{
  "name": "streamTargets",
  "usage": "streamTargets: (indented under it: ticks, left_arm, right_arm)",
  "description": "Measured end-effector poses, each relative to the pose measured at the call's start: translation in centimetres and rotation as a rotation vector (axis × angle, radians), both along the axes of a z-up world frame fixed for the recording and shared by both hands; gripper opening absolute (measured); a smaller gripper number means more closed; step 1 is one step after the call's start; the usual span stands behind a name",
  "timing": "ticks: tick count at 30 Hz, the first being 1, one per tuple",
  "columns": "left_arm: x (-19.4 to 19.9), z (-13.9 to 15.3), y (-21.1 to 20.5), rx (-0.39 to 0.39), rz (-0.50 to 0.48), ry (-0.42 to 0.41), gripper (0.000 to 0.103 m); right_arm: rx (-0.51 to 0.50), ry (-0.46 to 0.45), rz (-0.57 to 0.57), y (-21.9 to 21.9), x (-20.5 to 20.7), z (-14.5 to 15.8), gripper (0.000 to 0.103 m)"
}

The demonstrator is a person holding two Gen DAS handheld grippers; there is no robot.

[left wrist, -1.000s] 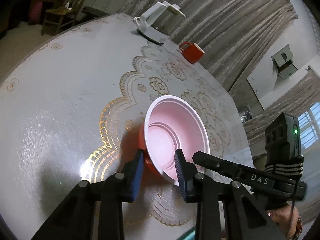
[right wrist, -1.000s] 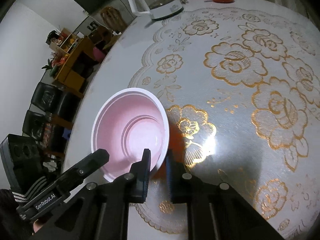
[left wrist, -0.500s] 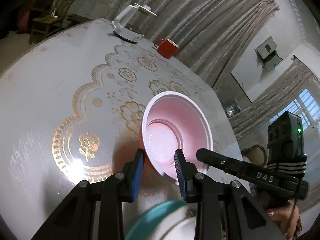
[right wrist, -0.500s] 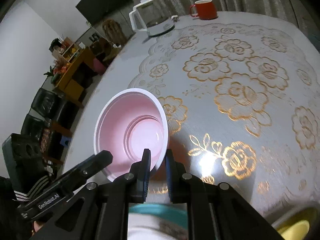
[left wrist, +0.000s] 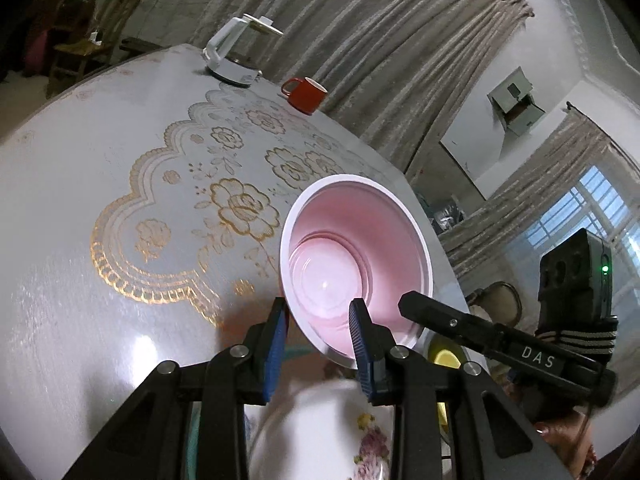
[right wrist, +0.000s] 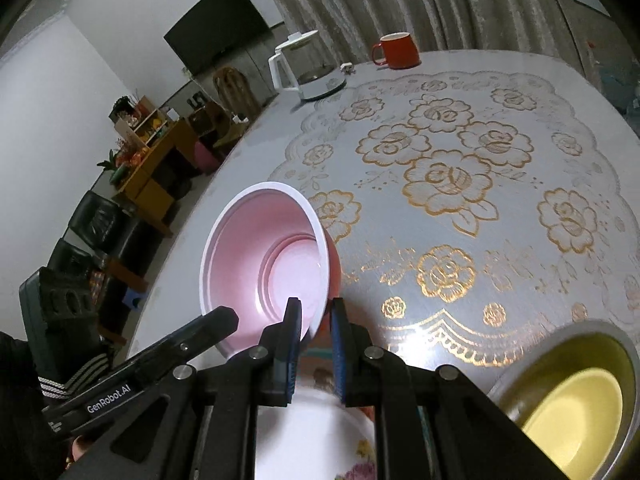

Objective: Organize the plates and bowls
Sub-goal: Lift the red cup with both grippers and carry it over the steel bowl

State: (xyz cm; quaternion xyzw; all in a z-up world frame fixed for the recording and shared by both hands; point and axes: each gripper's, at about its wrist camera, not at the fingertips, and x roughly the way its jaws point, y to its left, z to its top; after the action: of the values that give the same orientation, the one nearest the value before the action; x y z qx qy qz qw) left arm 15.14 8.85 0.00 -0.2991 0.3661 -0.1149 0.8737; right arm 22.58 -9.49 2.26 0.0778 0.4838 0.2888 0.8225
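Bowl (left wrist: 356, 264) duty, two grippers on one piece. The pink one with the white rim and red outside is held up off the desk (left wrist: 80, 240) and tilted, mouth facing back toward the cameras. Left gripper (left wrist: 318, 334) has its jaws straddling the near rim, one blue pad outside the wall and one inside, and they look closed down onto it, though I can't see actual contact on the outer pad. Right gripper (right wrist: 314, 334) is pinching the same bowl (right wrist: 266, 260) on its other side, jaws nearly together with the thin wall between them. My guess on why both: a light flared bowl held by one edge would swing, so a grip on each side keeps it level enough to steer.

Underneath, right at the bottom of both views, is a white dish with a flower print (right wrist: 320, 440) and a teal edge (left wrist: 192, 420). The pink bowl hangs just above and beyond it, so I reckon that's the stacking spot. Off to the right sits a metal bowl (right wrist: 600, 332) with a yellow bowl (right wrist: 576, 412) nested inside, so the sorting-by-nesting idea fits. Kettle (right wrist: 304, 68) and red mug (right wrist: 396, 50) are way at the far side, out of the way.
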Motion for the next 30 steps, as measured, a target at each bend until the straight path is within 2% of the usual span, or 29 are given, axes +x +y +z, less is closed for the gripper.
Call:
streamTargets:
  ticks: [12, 18, 30]
  left_arm:
    - [-3.2, 0.7, -3.4, -0.008, -0.064, -0.036, 0.031]
    - [-3.7, 1.0, -5.9, 0.015, -0.108, -0.04, 0.031]
    - [-4.4, 1.7, -9.8, 0.024, -0.181, -0.058, 0.031]
  right_arm:
    - [0.065, -0.042, -0.047, -4.2, -4.4, 0.5, 0.013]
    - [0.118, -0.03, -0.099, -7.3, -6.1, 0.0, 0.013]
    - [0.149, -0.052, -0.167, -12.0, -8.5, 0.2, 0.013]
